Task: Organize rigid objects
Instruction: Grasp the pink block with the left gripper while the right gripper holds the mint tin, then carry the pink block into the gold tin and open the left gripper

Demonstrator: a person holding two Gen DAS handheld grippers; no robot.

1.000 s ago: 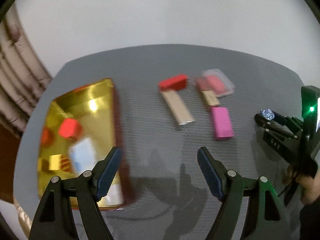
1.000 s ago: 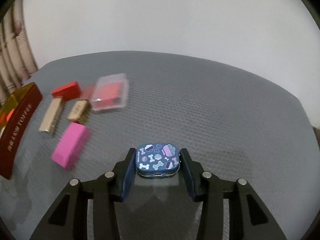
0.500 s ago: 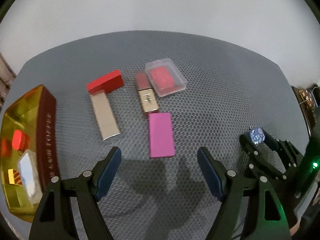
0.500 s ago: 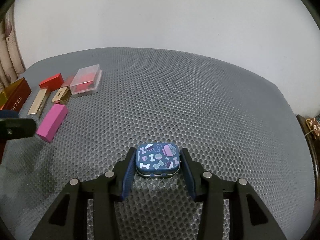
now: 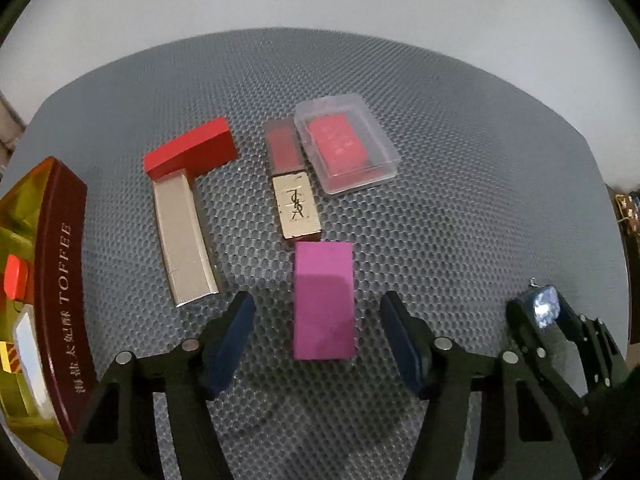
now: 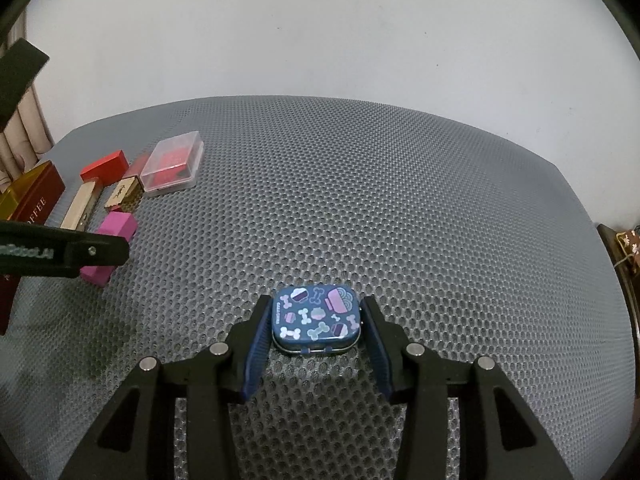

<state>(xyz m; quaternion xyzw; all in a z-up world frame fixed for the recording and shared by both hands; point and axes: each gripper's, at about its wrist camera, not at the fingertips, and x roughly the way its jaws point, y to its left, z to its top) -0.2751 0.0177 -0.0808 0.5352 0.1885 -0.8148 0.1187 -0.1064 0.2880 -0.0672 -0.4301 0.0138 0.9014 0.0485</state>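
While its jaws close, the left gripper (image 5: 316,336) straddles the magenta rectangular block (image 5: 324,300) without touching it (gold-and-red lipstick tube (image 5: 294,184) at twelve o'clock). Toward three o'clock, the right gripper (image 6: 316,338) pinches the blue patterned tin (image 6: 316,320) above the grey mesh mat (image 6: 400,200).

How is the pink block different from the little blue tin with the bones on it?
The pink block is plain, long and sharp-cornered; the blue tin is patterned with bones and bowls, flat and rounded. The block lies beside the other small boxes; the tin sits apart from them. The left hand-held gripper is closing around the block with gaps at both sides; the right hand-held gripper clamps the tin. Both rest on the grey mesh mat.
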